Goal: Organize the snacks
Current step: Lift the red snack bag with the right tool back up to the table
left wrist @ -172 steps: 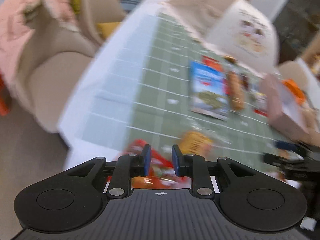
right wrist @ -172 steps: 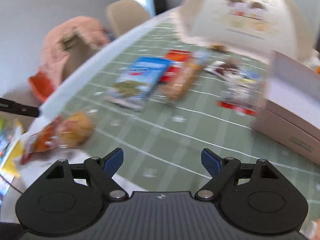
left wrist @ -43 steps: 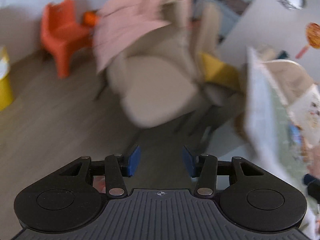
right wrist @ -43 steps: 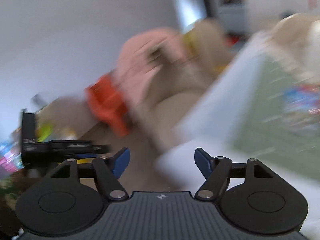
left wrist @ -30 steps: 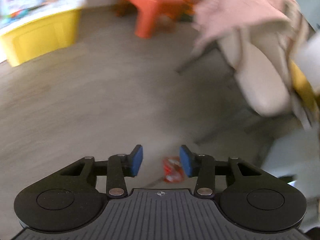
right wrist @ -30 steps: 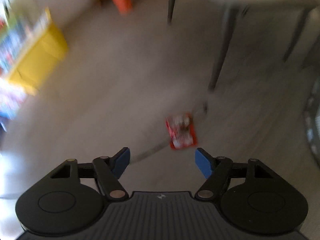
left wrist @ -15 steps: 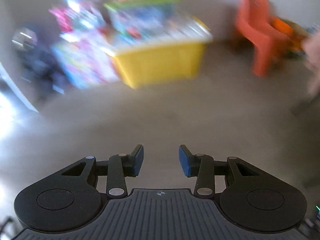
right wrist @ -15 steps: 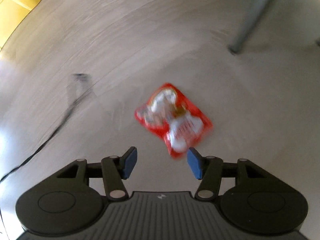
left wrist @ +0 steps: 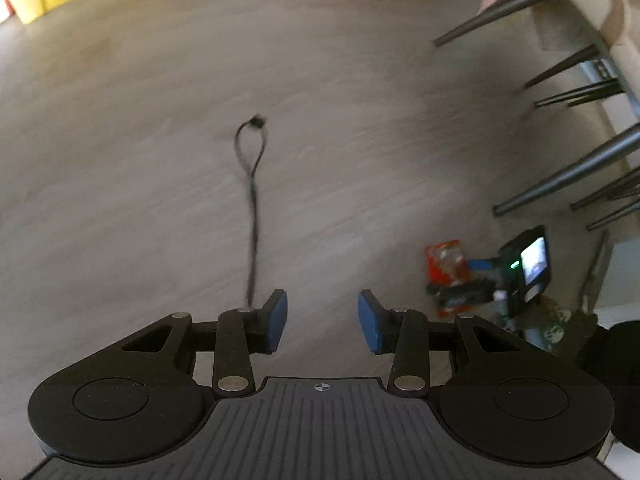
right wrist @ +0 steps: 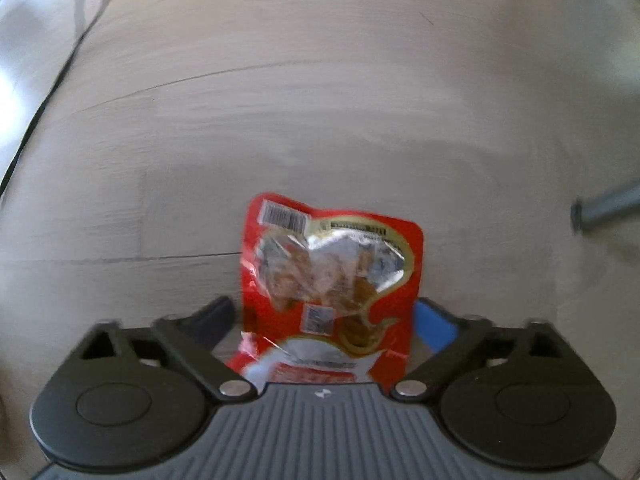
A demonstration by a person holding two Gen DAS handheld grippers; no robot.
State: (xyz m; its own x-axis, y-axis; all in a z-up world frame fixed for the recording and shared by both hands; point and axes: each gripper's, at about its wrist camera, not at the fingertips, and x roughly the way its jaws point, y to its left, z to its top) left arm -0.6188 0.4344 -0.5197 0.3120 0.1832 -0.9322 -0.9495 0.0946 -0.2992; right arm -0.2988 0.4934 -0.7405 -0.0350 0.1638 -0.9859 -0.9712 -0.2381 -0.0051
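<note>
Fingers of the right gripper, just opening wide, straddle a red snack packet on the floor; its near end is hidden. Left gripper half-open, empty.

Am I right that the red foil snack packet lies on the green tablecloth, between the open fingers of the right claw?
Not quite: the red foil snack packet lies on the pale wooden floor, not a tablecloth, as the right wrist view shows. It does sit between the right claw's open fingers.
</note>
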